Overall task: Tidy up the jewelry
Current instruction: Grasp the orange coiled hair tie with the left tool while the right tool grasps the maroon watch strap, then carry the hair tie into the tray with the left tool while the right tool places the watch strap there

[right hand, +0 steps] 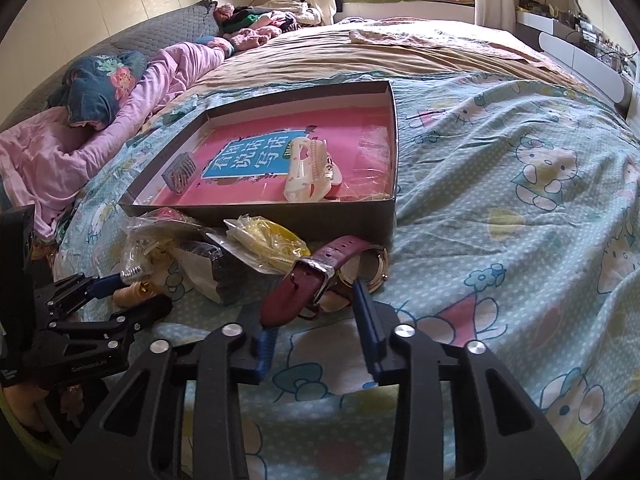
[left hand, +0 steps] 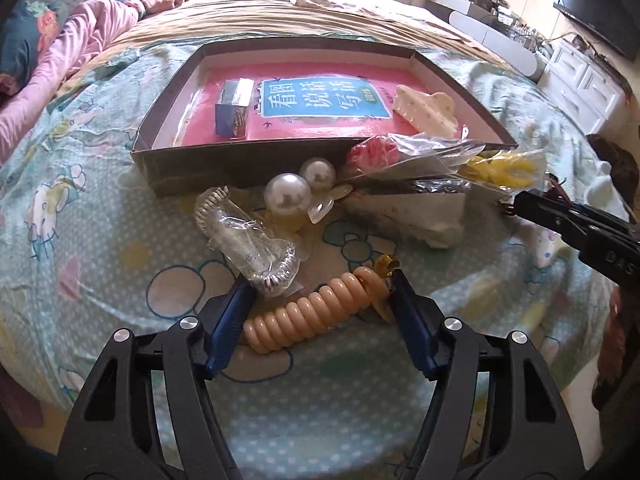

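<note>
A shallow cardboard box (left hand: 224,164) (right hand: 344,228) lies on the bed, lined with a pink book, and holds a cream hair claw (left hand: 426,110) (right hand: 310,174) and a small blue box (left hand: 234,108). My left gripper (left hand: 320,292) is open around a beige spiral hair tie (left hand: 316,312), fingers on either side of it. My right gripper (right hand: 316,304) is open around a watch with a dark red strap (right hand: 304,284). In front of the box lie two pearl balls (left hand: 288,194), a bagged silver coil (left hand: 248,240), and bagged yellow (right hand: 272,246) and red (left hand: 372,154) pieces.
The bedsheet (right hand: 500,208) has a cartoon cat print. A pink quilt and pillows (right hand: 80,120) lie at the left. A white cabinet (left hand: 580,84) and a television stand at the right of the bed. A white paper packet (left hand: 412,210) lies by the pile.
</note>
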